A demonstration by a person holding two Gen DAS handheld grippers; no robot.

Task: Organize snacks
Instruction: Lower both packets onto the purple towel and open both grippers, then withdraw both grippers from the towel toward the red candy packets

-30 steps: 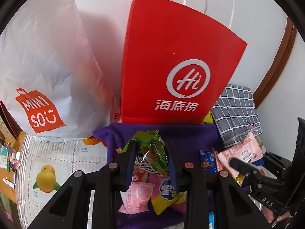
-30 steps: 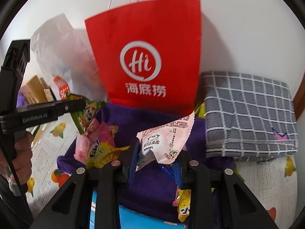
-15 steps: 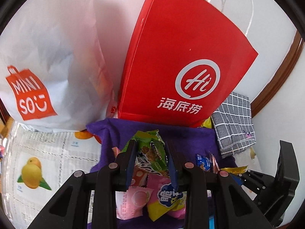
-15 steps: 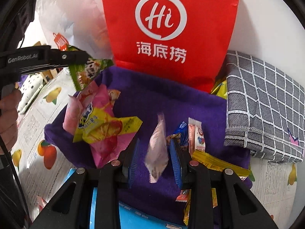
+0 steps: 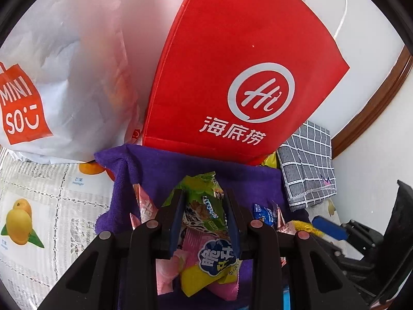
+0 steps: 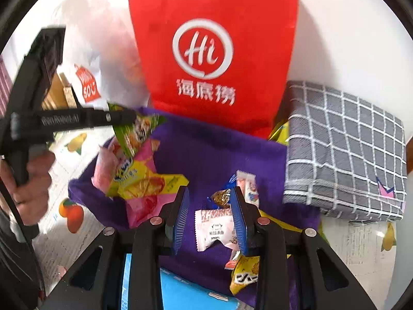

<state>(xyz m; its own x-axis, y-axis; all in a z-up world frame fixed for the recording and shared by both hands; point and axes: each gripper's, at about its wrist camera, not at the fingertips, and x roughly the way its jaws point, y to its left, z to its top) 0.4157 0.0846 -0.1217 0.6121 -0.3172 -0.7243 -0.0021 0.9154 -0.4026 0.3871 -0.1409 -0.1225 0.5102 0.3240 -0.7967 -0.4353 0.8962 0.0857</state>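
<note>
Home, fruit-print tablecloth [image 5: 38, 206], shopping bags [image 5: 232, 77]

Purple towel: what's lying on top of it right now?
On the purple towel: a pink-and-yellow packet pile, a pale pink packet between the right gripper's open jaws, and small wrapped candies. Whatever lies under the pile is hidden.

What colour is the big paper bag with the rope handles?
Red, with a white logo; clearest in the left wrist view.
</note>
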